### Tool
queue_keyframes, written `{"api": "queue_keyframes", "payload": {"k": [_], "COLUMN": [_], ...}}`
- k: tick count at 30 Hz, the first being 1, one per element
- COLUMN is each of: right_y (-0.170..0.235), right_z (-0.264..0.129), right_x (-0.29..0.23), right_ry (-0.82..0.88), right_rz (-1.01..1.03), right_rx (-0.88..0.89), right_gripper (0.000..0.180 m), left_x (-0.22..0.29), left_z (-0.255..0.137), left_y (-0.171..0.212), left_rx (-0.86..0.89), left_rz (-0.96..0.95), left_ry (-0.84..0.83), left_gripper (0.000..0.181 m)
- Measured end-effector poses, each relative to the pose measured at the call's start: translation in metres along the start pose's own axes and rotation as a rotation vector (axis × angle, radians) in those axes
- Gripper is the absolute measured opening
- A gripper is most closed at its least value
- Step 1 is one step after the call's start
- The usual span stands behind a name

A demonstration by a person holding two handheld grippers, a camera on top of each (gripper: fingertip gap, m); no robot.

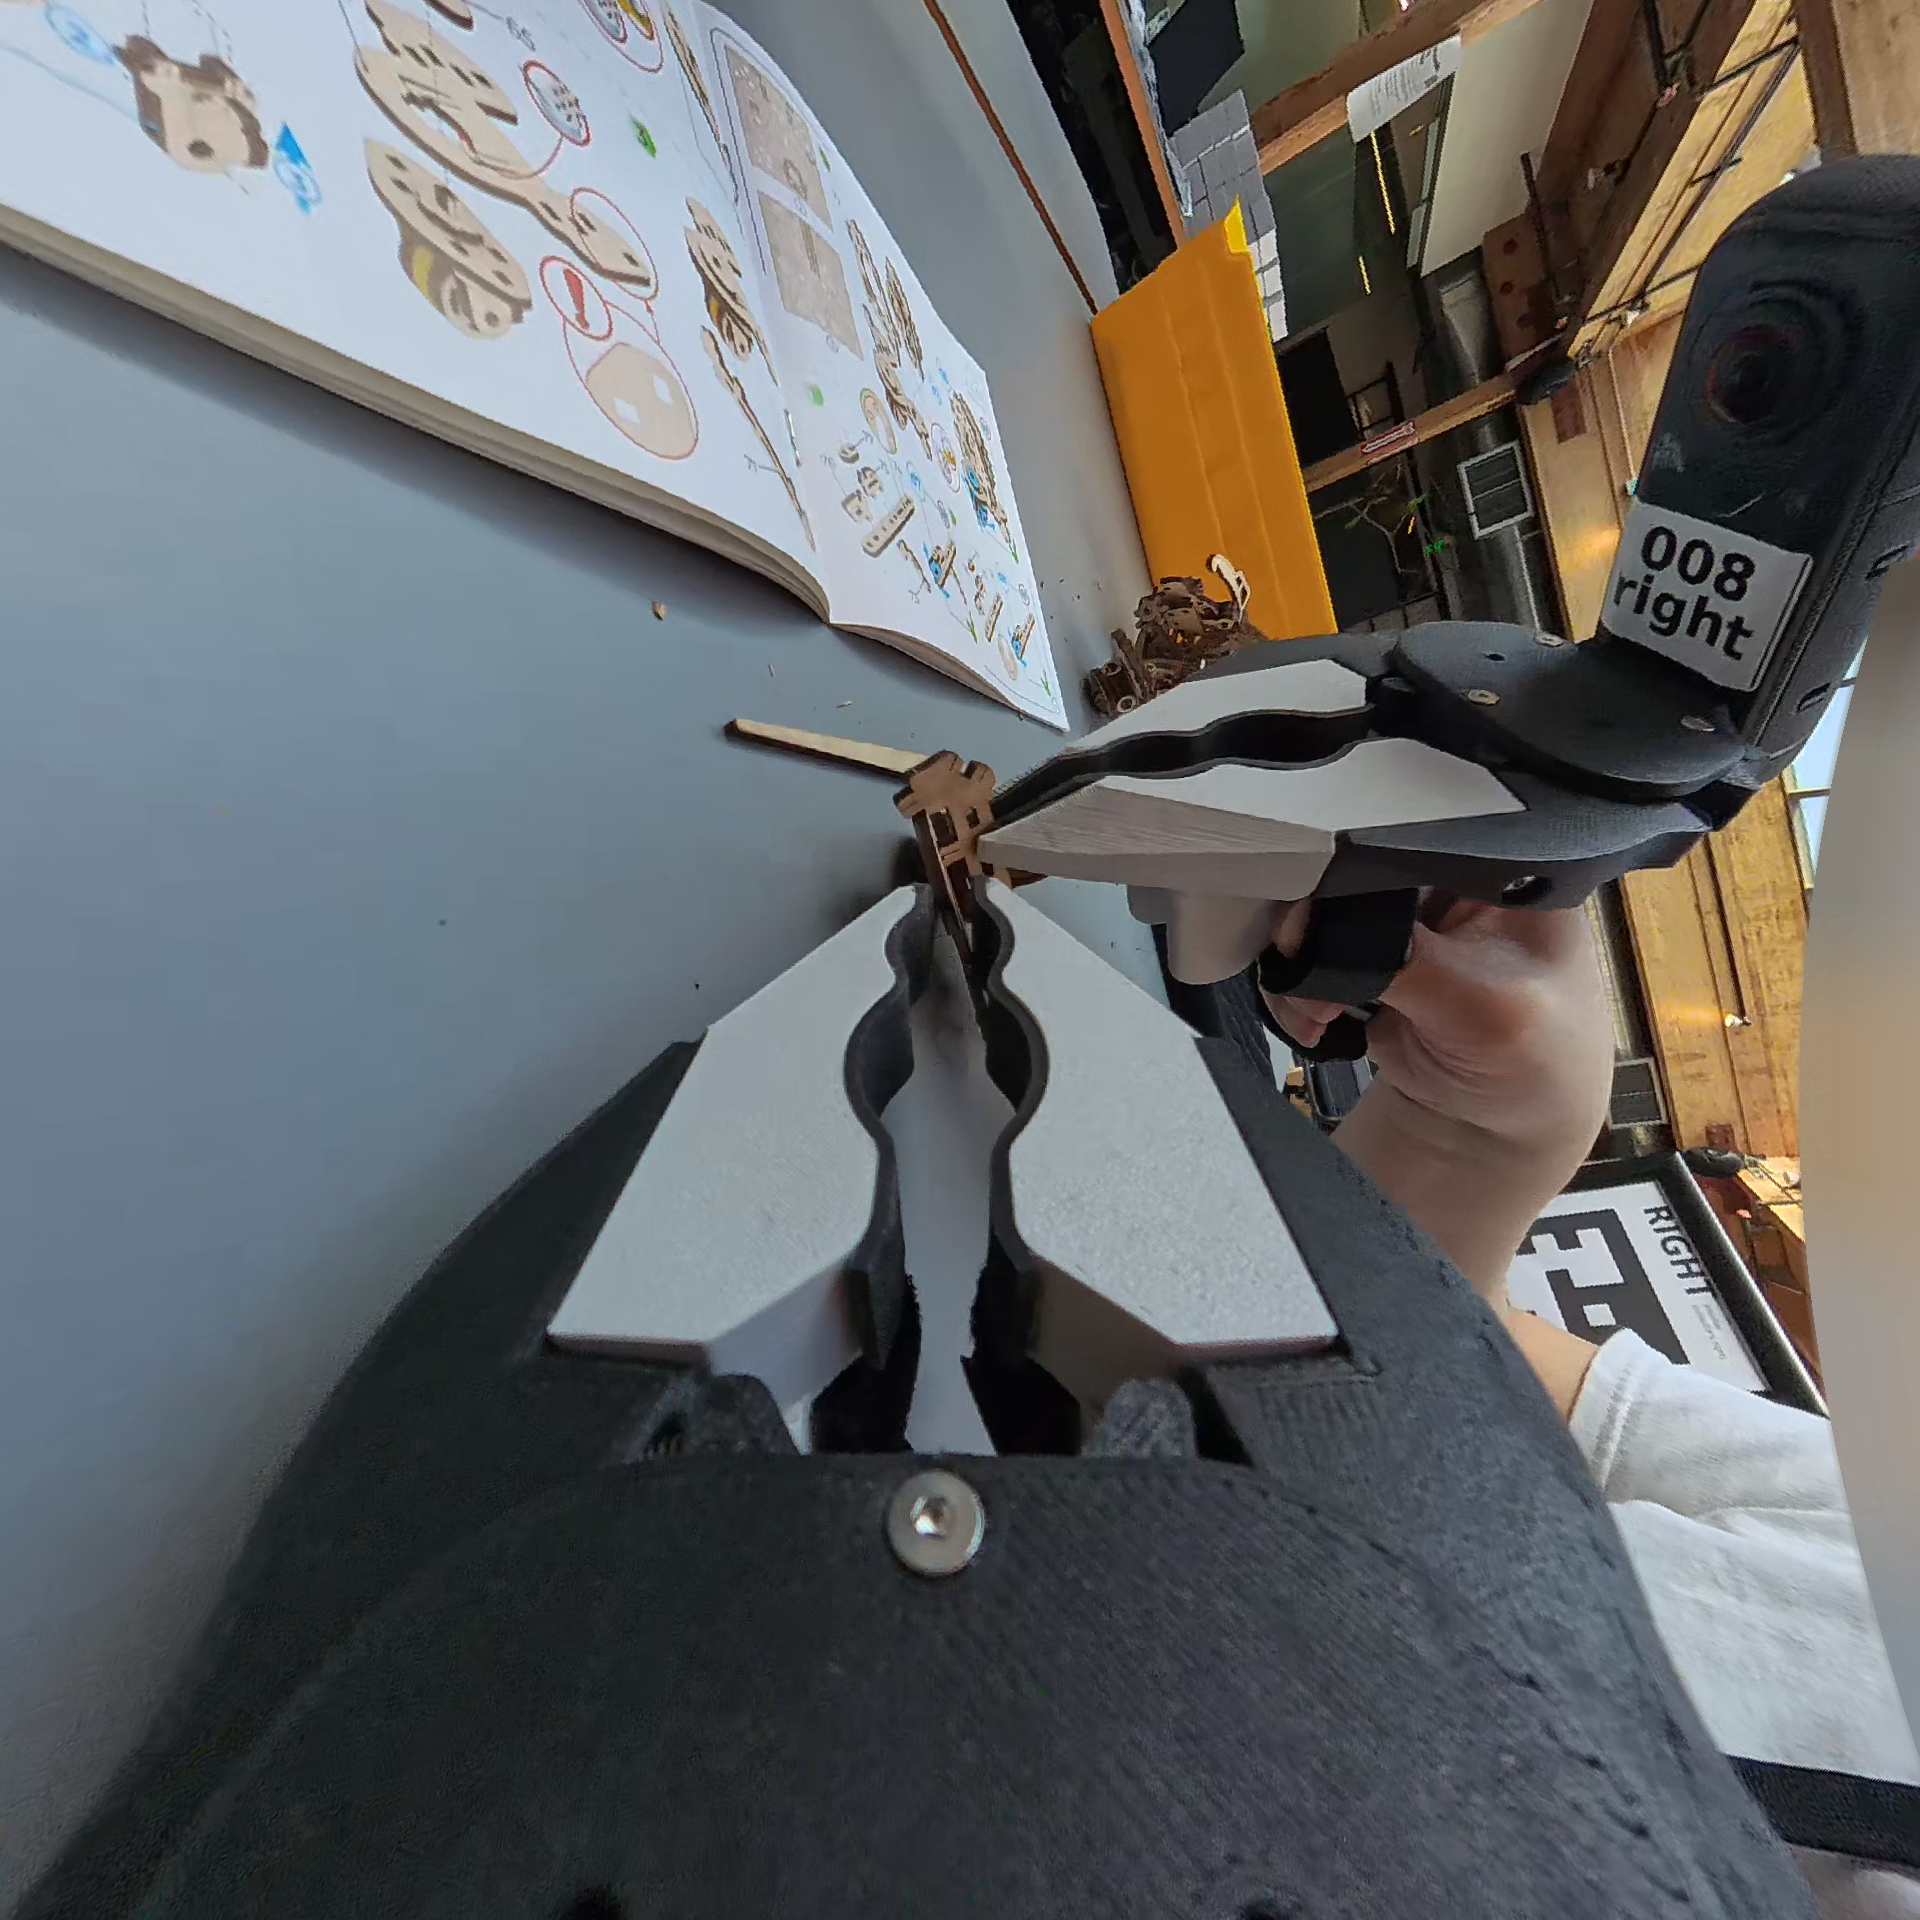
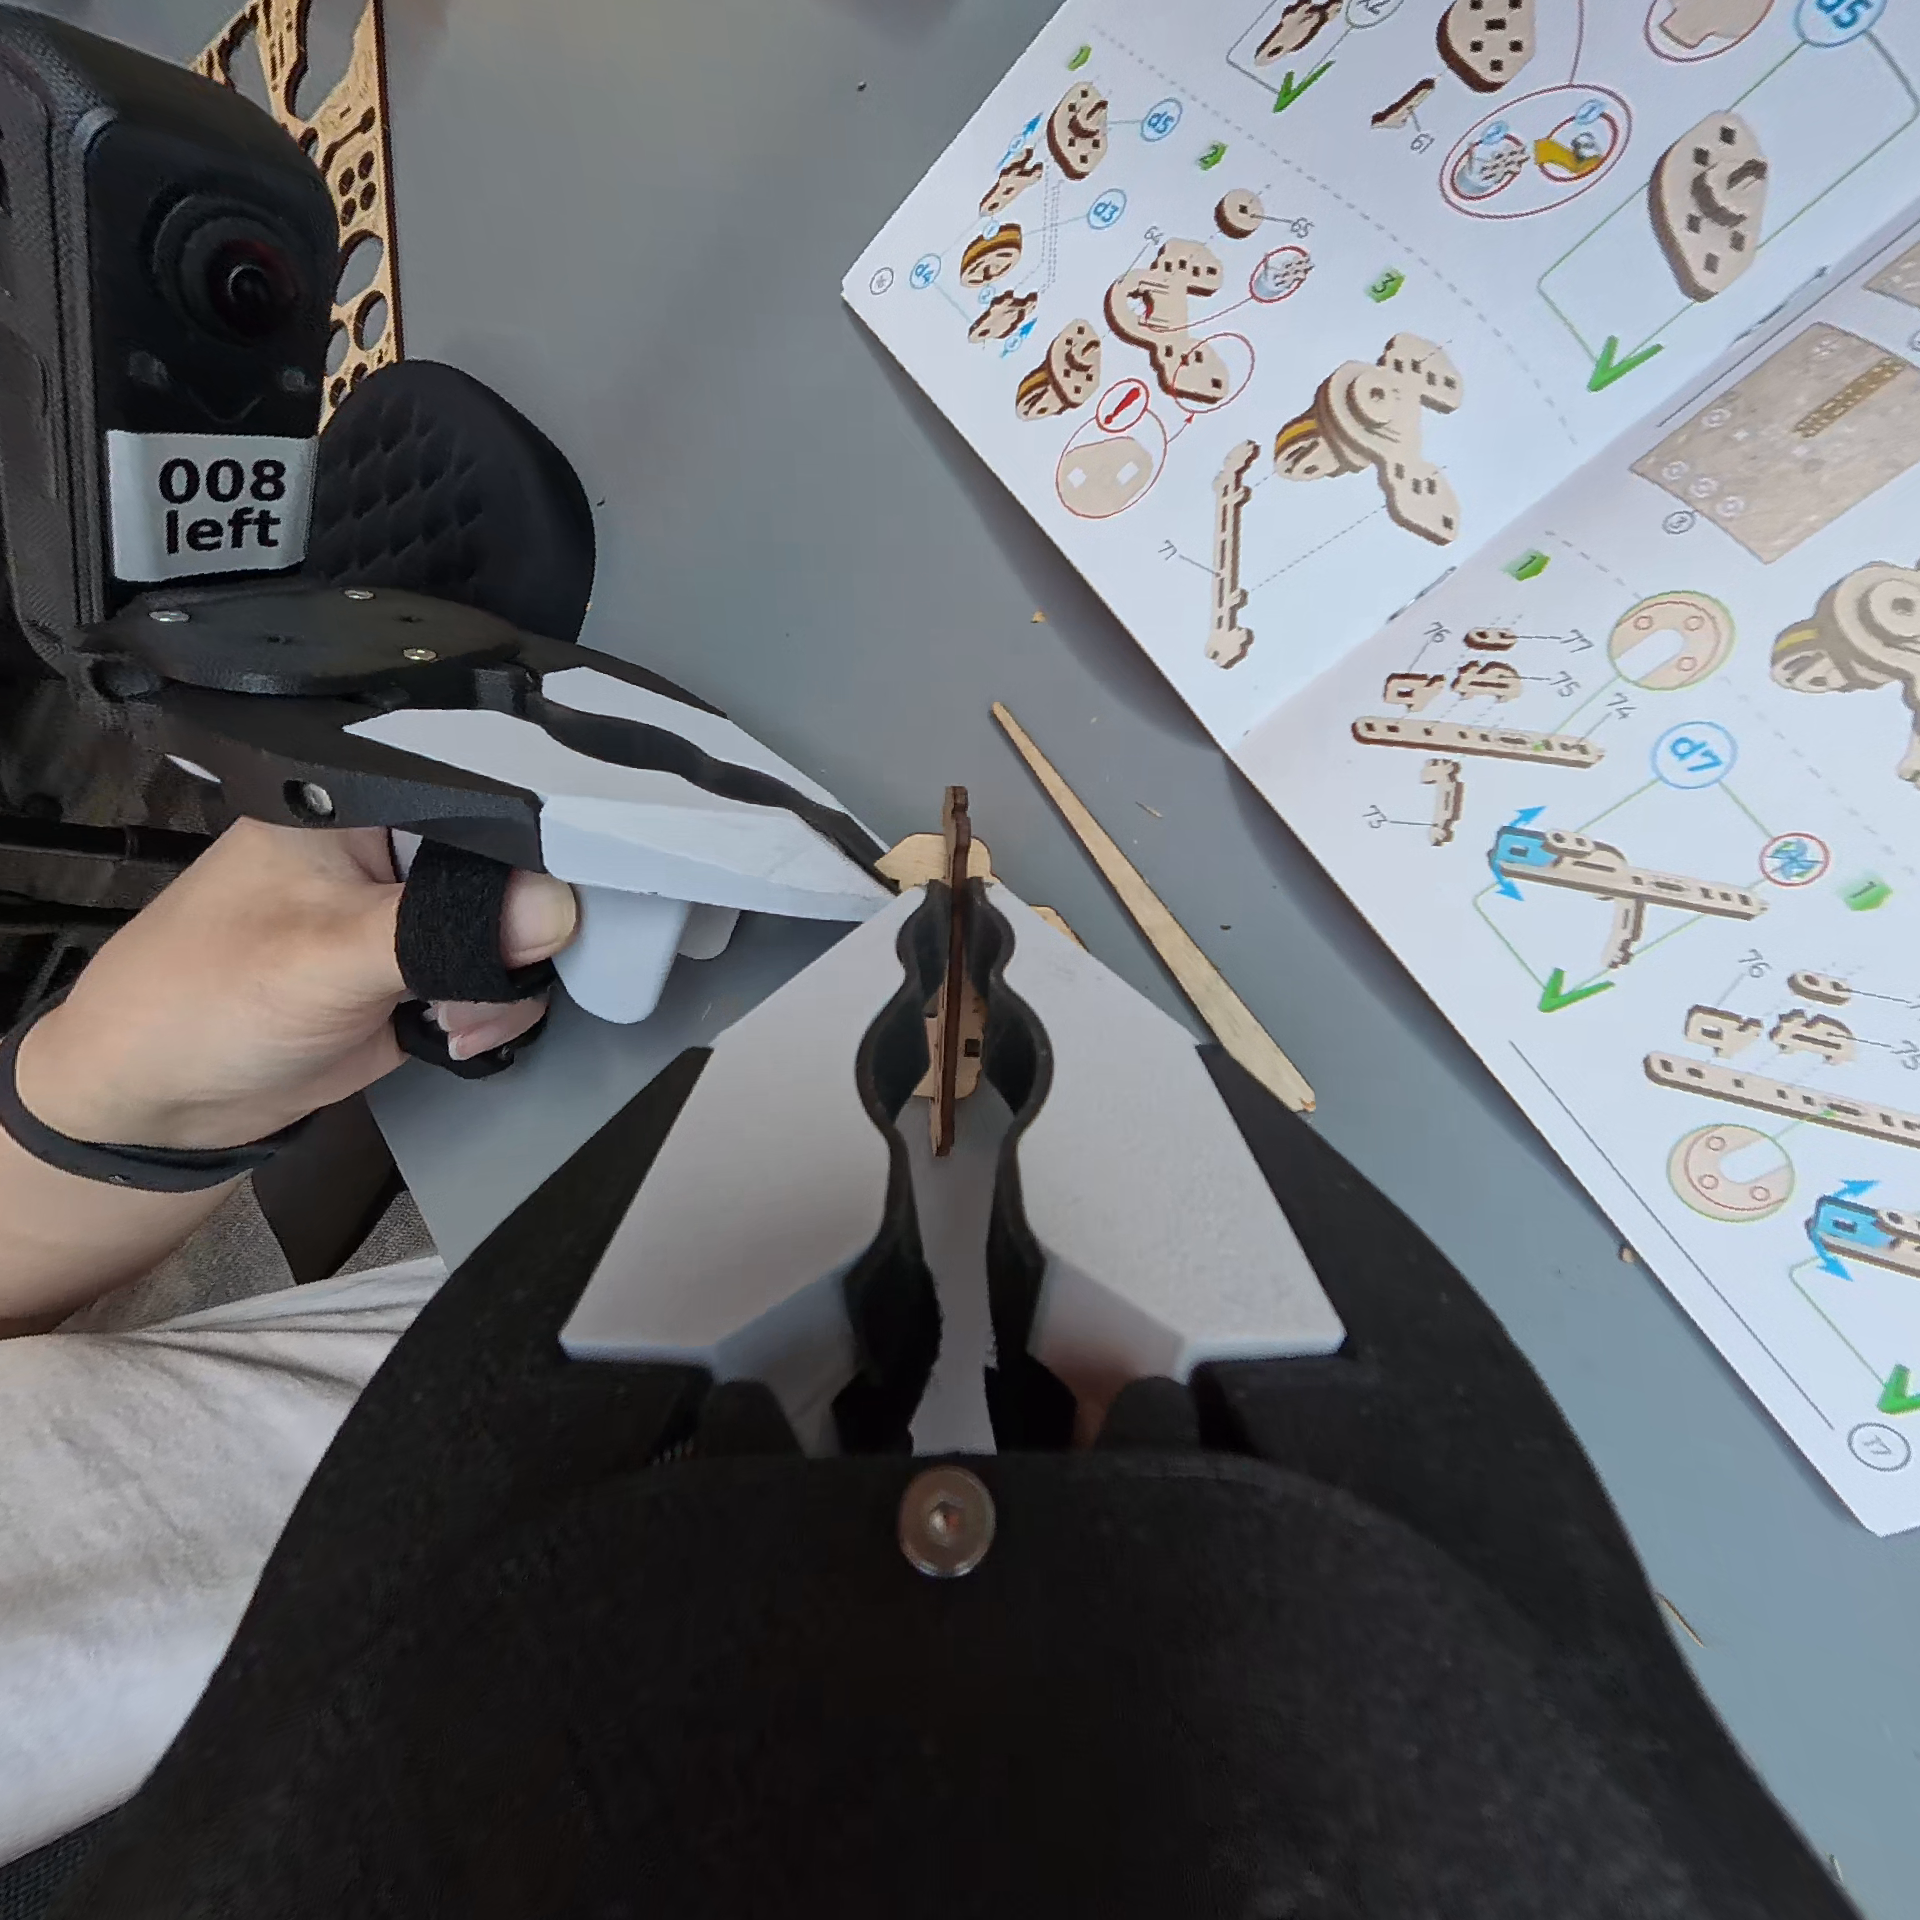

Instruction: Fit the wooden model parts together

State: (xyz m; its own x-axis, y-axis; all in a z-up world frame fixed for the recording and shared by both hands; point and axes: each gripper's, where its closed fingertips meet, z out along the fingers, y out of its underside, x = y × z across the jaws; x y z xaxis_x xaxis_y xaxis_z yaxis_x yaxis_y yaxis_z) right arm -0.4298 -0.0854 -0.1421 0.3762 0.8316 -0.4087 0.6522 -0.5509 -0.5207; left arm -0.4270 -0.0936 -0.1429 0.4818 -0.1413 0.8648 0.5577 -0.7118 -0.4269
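Nearest me in the right wrist view, my right gripper (image 2: 951, 914) is clamped on a thin wooden strip (image 2: 948, 977) standing on edge between its pale, wavy-edged fingers; at 9 o'clock the left gripper (image 2: 883, 883) comes in, its tips closed on a small notched cross piece (image 1: 940, 795) that meets the strip at right angles. Both parts are held above the grey table (image 2: 727, 520). I judge this laser-cut ply light, stiff and brittle across its tabs; best pinched on the flat faces, close to the joint. Beyond, at 1 o'clock, a loose wooden stick (image 2: 1143, 904) lies flat; farther at 2 o'clock, the open instruction booklet (image 2: 1558, 623), glossy white.
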Motion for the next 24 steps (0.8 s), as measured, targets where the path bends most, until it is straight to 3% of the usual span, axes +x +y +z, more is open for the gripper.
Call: {"api": "queue_keyframes", "payload": {"k": [1,15,24], "right_y": [0.001,0.002,0.004], "right_z": [0.000,-0.003,-0.006], "right_x": [0.001,0.005,0.010], "right_ry": [-0.003,-0.063,-0.096], "right_rz": [0.004,0.038,0.057], "right_rx": [0.001,0.097,0.140], "right_gripper": [0.001,0.002,0.002], "left_x": [0.000,-0.001,0.001], "left_z": [0.001,0.005,0.012], "left_y": [0.001,-0.006,-0.002], "left_rx": [-0.010,0.025,-0.049], "left_rz": [-0.002,0.022,0.008], "left_ry": [0.001,-0.026,0.001], "left_gripper": [0.005,0.006,0.008]}}
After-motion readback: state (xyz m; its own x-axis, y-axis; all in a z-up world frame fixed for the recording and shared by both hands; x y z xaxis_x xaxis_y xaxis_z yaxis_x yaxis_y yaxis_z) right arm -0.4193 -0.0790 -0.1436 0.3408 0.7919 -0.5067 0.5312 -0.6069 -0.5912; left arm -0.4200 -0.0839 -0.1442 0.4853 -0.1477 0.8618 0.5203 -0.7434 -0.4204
